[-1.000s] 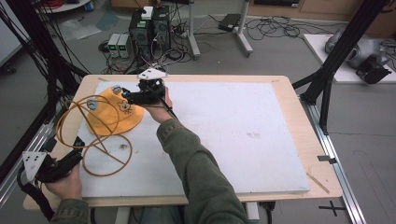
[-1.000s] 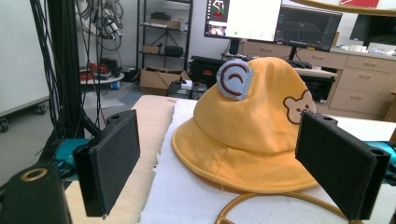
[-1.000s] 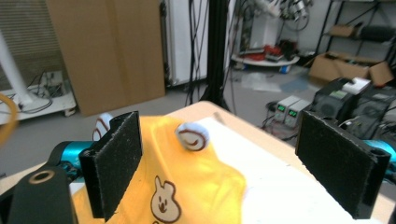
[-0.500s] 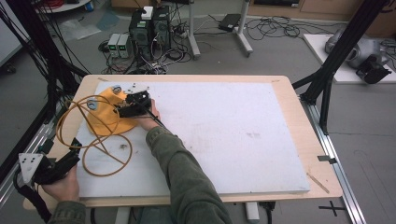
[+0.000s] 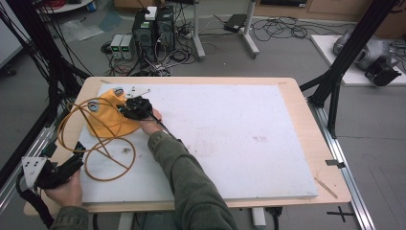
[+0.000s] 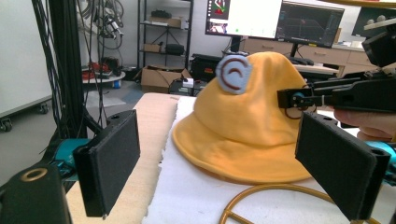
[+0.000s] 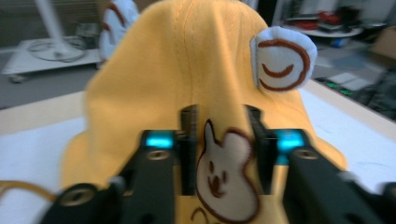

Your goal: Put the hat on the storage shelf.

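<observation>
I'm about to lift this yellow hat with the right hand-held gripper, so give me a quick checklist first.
1. Right hand-held gripper at the yellow hat: ok, its jaws stand either side of the bunny patch.
2. Jaws closed on fabric: cannot tell, a gap shows on both sides of the patch.
3. Left hand-held gripper clear of the hat: ok, open and apart from it.
4. Brown cord loop clear of the hat: not ok, it crosses the brim.
5. Hat on the white mat: ok.

Your right gripper [image 5: 128,108] meets the yellow hat [image 5: 106,119] at the table's [image 5: 297,143] far left, while your left gripper [image 5: 72,164] rests near its front edge.
</observation>
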A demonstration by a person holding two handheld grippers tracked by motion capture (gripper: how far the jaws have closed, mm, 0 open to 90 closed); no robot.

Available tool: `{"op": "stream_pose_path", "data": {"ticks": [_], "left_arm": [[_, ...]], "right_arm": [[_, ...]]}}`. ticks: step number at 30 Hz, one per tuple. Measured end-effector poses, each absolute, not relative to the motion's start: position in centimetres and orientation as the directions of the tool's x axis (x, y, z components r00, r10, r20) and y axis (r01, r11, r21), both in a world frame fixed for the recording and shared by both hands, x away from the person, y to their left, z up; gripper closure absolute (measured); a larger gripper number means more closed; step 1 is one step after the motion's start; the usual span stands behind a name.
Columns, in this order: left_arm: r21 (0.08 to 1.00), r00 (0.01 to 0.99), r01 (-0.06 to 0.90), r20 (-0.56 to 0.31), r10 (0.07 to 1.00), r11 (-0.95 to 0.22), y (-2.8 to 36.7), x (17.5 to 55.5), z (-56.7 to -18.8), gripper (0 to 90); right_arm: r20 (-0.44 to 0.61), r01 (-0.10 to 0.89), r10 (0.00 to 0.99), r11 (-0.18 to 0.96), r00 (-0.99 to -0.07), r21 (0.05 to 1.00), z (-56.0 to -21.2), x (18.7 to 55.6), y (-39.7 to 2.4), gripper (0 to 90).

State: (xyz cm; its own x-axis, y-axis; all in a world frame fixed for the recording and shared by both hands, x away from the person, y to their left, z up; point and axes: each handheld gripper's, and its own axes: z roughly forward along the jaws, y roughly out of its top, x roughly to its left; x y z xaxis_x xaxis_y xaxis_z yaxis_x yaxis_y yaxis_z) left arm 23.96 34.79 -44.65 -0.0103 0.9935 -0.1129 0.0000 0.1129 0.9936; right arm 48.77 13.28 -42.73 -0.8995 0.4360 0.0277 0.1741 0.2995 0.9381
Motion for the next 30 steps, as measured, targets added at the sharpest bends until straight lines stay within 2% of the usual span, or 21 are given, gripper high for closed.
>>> {"op": "stream_pose_path", "data": {"ticks": [2,5,15,30], "left_arm": [[0.994,-0.011,0.0,-0.113,0.994,0.113,34.8,24.0,-44.6,14.3],[0.994,-0.01,0.0,-0.112,0.994,0.112,34.8,24.0,-44.6,14.2],[0.993,-0.015,-0.006,-0.118,0.993,0.118,35.1,23.9,-44.6,14.2],[0.994,-0.01,-0.011,-0.107,0.994,0.107,34.8,23.8,-44.3,14.2]], "right_arm": [[0.092,0.23,0.432,0.278,-0.897,0.933,-42.7,49.1,13.1,85.4],[0.014,0.168,0.435,0.317,-0.9,0.933,-42.5,48.9,13.1,87.5],[-0.01,0.144,0.463,0.297,-0.886,0.944,-41.0,48.5,12.5,87.8],[-0.023,0.095,0.51,0.204,-0.86,0.974,-35.3,47.1,8.7,87.8]]}}
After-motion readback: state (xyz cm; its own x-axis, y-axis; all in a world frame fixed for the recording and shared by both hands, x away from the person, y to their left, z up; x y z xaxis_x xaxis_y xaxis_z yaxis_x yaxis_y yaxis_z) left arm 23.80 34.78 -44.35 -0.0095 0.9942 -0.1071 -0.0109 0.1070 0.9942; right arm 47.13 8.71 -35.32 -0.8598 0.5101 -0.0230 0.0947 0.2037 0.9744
